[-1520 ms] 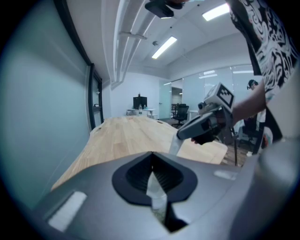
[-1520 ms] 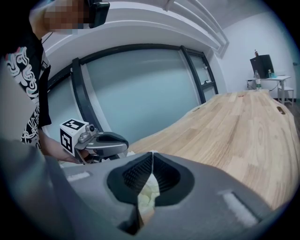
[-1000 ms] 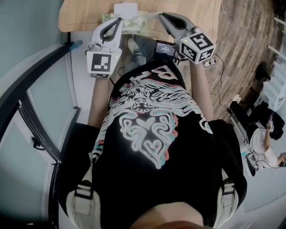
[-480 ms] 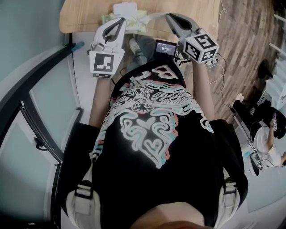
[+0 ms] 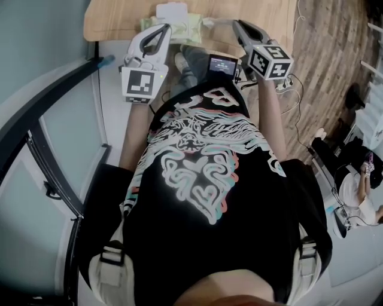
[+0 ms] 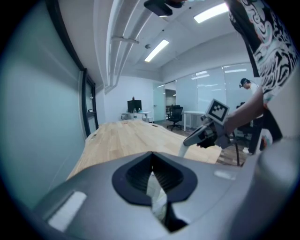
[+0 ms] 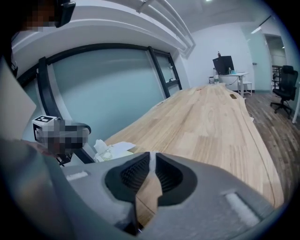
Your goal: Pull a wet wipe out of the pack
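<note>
A single pale green, soft plastic pack (image 5: 182,25) of wipes, with a white flip lid (image 5: 170,10) on its far side, lies at the near edge of the light wooden table (image 5: 119,21). It sits between the two tools, touching the left one and apart from the right.

The grey left gripper (image 5: 163,28) reaches the pack's near left corner. In its own view the jaws are drawn together at the tips, with the pack's crumpled white material caught between them (clenched on the pack, as far as can be made out).

The grey right gripper (image 5: 235,24) stands just right of the pack. One thin white wet wipe (image 5: 207,22) stretches from the pack's right end to that gripper's tips. The left gripper view shows the same wet wipe (image 6: 182,150) hanging as a narrow strip from the right tool's tips down to the table. Its jaws have just been easing apart, yet they are only a slit wide, with a pale sliver of the wipe pinched at the tips.

Counted: one pack, one wipe drawn out, two grippers, and two cubes with square markers, one on the left (image 5: 142,83) and one on the right (image 5: 270,60).
</note>
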